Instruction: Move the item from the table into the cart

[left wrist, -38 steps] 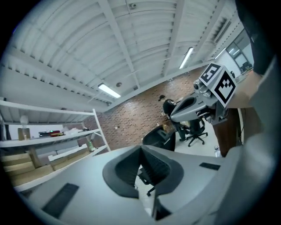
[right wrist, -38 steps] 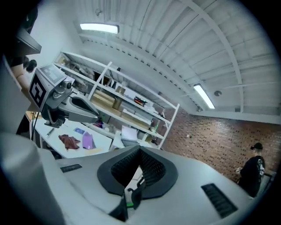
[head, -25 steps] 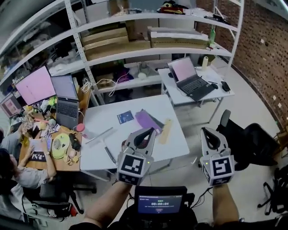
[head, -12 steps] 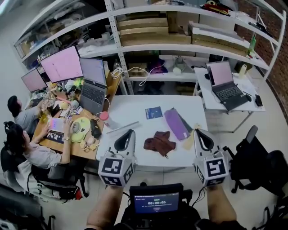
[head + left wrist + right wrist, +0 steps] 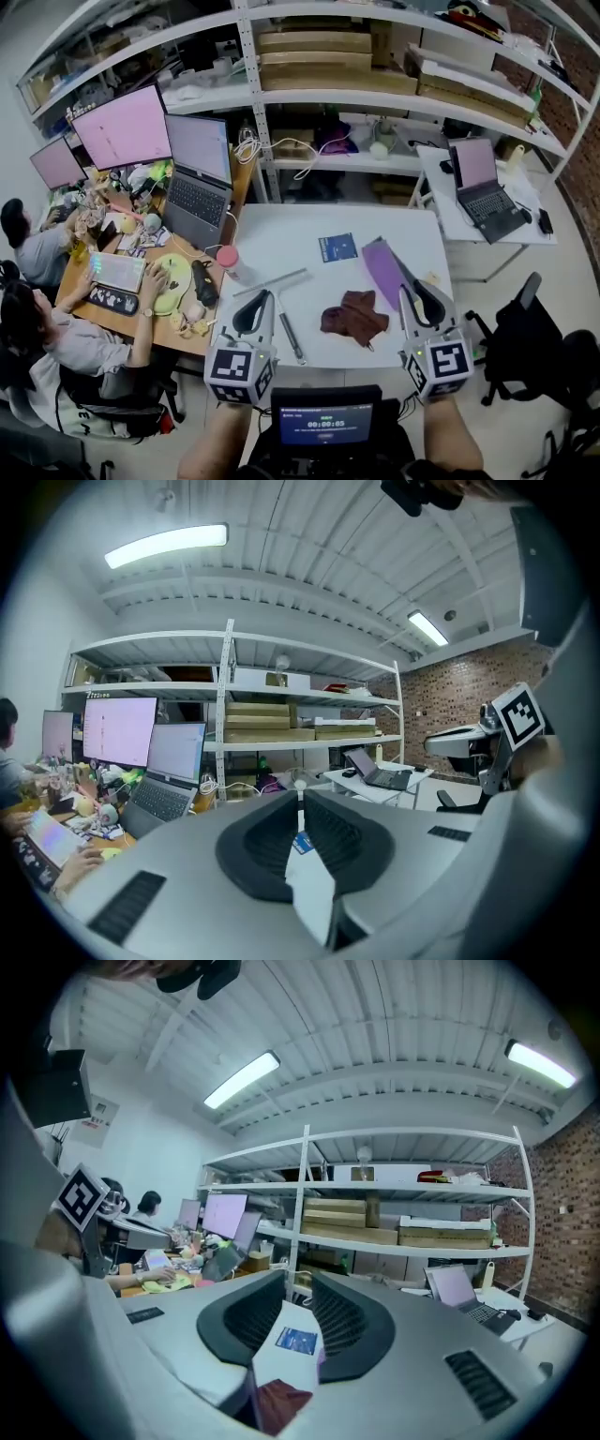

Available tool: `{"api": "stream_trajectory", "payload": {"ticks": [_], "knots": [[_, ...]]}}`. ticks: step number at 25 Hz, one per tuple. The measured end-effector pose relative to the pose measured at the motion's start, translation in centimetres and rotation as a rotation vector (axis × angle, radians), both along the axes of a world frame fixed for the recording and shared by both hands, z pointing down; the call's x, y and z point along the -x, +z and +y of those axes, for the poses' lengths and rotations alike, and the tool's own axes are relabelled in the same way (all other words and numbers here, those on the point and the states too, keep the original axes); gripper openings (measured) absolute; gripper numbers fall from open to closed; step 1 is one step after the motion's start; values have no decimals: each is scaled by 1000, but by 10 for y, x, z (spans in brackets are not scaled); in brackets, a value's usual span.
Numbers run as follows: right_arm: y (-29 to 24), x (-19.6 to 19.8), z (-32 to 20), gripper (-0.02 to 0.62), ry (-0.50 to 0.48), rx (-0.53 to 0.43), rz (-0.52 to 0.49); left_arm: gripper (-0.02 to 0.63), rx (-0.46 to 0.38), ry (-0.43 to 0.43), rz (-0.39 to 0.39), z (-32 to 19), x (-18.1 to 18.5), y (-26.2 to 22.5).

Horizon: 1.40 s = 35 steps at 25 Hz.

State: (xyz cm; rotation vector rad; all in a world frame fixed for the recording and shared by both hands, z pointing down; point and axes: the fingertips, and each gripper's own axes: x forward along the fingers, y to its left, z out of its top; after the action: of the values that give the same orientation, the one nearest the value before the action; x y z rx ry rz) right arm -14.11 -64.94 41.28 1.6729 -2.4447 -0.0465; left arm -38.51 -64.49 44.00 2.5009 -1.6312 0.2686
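Note:
A crumpled maroon cloth (image 5: 354, 317) lies near the front of the white table (image 5: 309, 234). It also shows low between the jaws in the right gripper view (image 5: 281, 1401). My left gripper (image 5: 262, 296) hovers over the table's near left corner, left of the cloth. Its jaws stand a narrow slit apart with nothing between them (image 5: 300, 803). My right gripper (image 5: 417, 292) hangs over the near right edge, right of the cloth. Its jaws are opening and hold nothing (image 5: 298, 1290). No cart is in view.
On the table lie a blue booklet (image 5: 337, 247), a purple flat sheet (image 5: 382, 267), a long grey tool (image 5: 281, 314) and a pink cup (image 5: 226, 257). Desks with people and monitors (image 5: 122, 127) stand on the left. Shelving is behind, and a laptop table (image 5: 483, 202) is at the right.
The view has swung so the table sits in the middle. The cloth has come into sight. My left gripper now sits left of it, and my right gripper is at the table's near right edge.

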Motion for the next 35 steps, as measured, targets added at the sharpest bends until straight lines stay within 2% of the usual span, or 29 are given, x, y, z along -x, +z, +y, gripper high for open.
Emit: {"api": "stream_trajectory", "payload": {"ticks": [1,2,6,7,8,13,16,20,22,26,29,30,35], "knots": [[4,4,-8,133,-4,15,-2,31,12,-1,8,-7,2,5],[8,7,-17,169,-12,32,-8,31,27,0,16,-13,2,10],[43,13,-52,182,-52,138,-42,31,109,3,36,-41,-5,35],[52,14,-59,229,-66,165,-49,31,125,-4,41,-45,-5,41],[58,15,-65,238,-76,183,-50,31,133,-10,39,-49,-6,46],[92,16,-94,238,-100,245,-19,31,194,-34,47,-72,-9,73],[125,22,-105,296,-121,312,-8,54,228,-37,50,-81,-9,95],[187,36,-114,296,-153,434,22,69,283,-45,48,-90,-11,129],[227,42,-118,364,-177,514,53,69,335,-44,76,-95,-18,152],[301,48,-126,364,-209,651,127,69,432,-51,79,-105,-32,203],[347,51,-126,364,-228,739,146,76,508,-23,79,-108,-43,244],[358,52,-128,364,-230,757,147,99,527,-15,76,-110,-46,255],[394,47,-143,364,-224,814,202,103,575,-2,60,-127,-60,291]]}}
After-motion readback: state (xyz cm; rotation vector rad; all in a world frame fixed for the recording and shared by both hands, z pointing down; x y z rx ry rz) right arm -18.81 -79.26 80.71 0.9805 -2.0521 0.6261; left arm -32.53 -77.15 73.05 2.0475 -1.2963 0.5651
